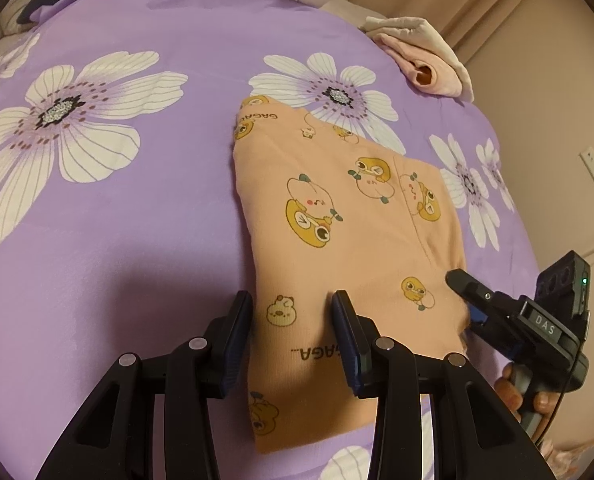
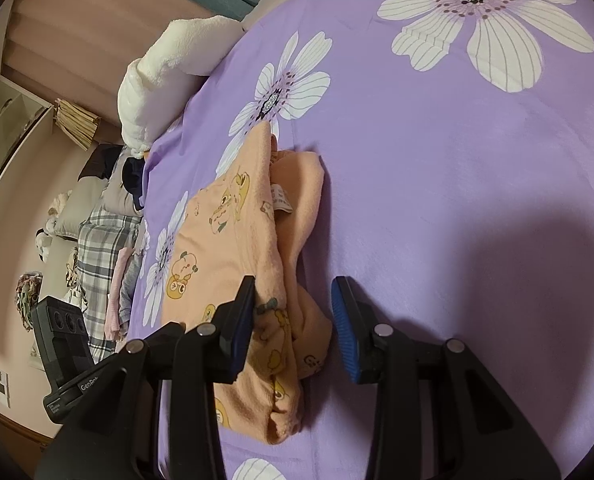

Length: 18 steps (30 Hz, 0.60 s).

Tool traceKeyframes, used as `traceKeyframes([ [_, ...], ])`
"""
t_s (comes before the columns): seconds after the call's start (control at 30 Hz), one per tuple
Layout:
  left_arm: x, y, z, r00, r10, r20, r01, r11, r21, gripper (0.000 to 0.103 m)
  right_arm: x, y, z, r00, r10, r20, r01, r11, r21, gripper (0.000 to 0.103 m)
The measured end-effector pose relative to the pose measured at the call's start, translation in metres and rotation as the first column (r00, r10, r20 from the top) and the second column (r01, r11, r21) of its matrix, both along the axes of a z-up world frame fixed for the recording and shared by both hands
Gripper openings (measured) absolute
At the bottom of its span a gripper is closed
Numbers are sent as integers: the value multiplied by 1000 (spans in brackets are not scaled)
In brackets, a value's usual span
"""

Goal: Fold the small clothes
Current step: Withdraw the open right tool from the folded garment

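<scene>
On the bed's purple flowered sheet lies the peach cartoon-print garment, folded into a compact stack. Left gripper is spread wide over the near end of the garment, one finger just off its left edge, nothing pinched. Right gripper is likewise spread, straddling the bunched folded edge. A pink folded cloth sits well apart at the sheet's far corner

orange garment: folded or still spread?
Folded. The orange garment lies as a compact layered rectangle on the bedsheet; the right wrist view shows stacked layers at its edge.
</scene>
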<state>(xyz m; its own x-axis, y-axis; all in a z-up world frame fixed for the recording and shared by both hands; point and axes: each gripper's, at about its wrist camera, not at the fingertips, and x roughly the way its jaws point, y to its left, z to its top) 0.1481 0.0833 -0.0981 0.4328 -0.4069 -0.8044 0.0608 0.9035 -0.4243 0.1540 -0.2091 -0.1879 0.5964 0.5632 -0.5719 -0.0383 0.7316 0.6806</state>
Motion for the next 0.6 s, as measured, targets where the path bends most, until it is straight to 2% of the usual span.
traceKeyframes([
  [0.4, -13, -2, 10, 1000, 4, 14, -4, 998, 55, 39, -10, -8, 8, 1000, -17, 22, 18, 999, -47, 40],
  [0.6, -29, -12, 28, 995, -23, 99, 11, 993, 120, 39, -22, -9, 22, 996, -37, 77, 46, 990, -130, 40],
])
